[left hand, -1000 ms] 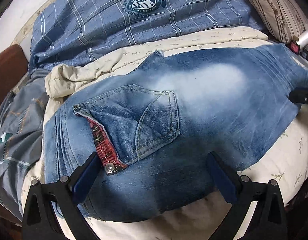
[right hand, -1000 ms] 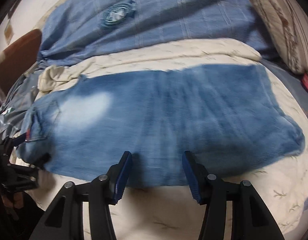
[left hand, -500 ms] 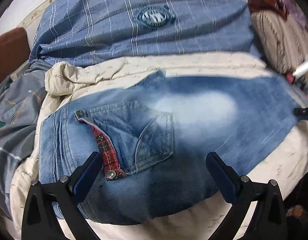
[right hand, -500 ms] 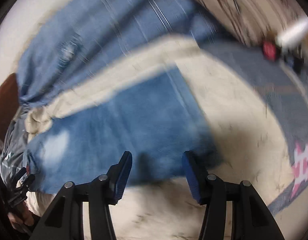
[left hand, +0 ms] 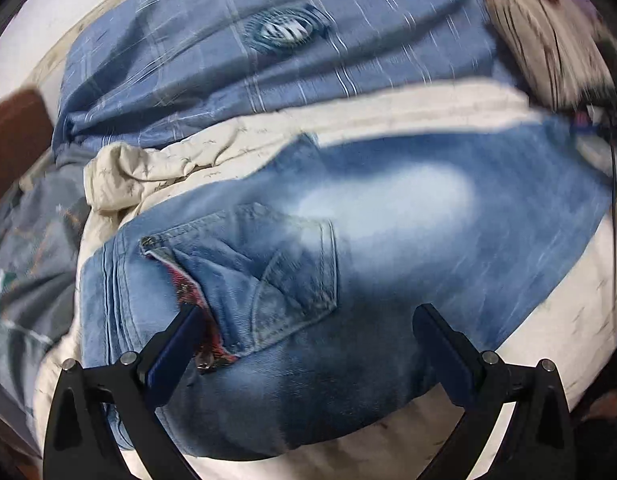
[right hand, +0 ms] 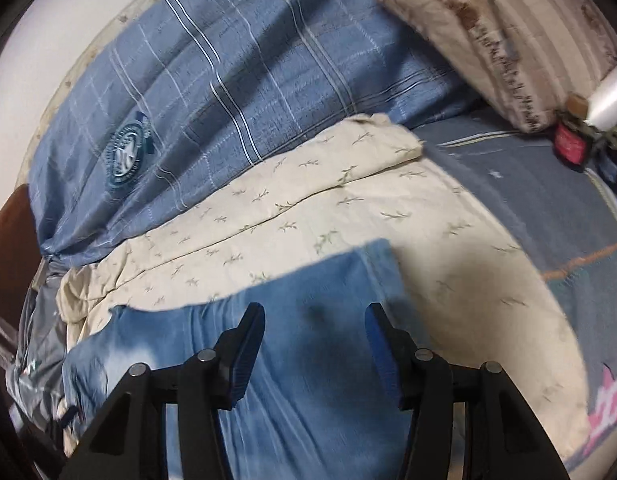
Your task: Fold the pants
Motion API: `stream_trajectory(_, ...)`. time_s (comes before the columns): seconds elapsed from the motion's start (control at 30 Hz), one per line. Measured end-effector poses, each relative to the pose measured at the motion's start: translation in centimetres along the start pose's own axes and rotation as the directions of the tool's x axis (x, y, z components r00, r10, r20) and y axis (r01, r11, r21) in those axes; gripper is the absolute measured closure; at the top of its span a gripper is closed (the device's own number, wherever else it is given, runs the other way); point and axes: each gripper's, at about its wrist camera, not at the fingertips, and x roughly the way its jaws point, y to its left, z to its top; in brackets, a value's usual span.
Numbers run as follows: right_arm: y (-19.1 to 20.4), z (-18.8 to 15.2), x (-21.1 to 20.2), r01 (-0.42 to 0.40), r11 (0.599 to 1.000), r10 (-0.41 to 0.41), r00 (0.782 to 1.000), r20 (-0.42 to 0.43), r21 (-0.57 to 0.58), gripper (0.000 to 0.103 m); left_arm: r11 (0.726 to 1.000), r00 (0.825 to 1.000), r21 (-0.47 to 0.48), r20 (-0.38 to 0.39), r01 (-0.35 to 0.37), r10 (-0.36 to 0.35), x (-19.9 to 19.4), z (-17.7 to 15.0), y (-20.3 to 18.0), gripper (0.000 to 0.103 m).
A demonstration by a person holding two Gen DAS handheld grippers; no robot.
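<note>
- Two grippers are seen over the jeans (left hand: 388, 216), which lie spread flat across a cream quilt (right hand: 348, 208) on the bed.
- Since a second ago the right gripper (right hand: 314, 328) has been swung from the middle of the legs to the hem end; its jaws are parted, nothing is pinched between them, and denim lies beneath.
- The left gripper (left hand: 308, 320) has barely been shifted; it is held wide open above the back pocket (left hand: 276, 272), gripping nothing.
- A grasp at the hem and waist is judged to be the next step, so no fold appears begun.
- The denim is faded, thick and stitched; a red plaid lining (left hand: 196, 304) shows at the pocket flap.
- A smooth blue checked duvet (right hand: 236, 92) lies behind.
</note>
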Motion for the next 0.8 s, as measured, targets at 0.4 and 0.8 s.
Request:
stream_trajectory(0.4, -2.5, 0.7, 4.3, -0.095, 0.983, 0.092, 0.995, 0.031, 0.157, 0.043, 0.996, 1.0, 0.094, 0.022, 0.01, -0.012, 0.1, -0.1, -1.1, 0.0)
stream_trajectory(0.8, -0.5, -4.8, -1.6, -0.121, 0.992, 0.118, 0.991, 0.065, 0.037, 0.057, 0.983, 0.987, 0.148, 0.103, 0.11, -0.126, -2.5, -0.3, -2.5, 0.0)
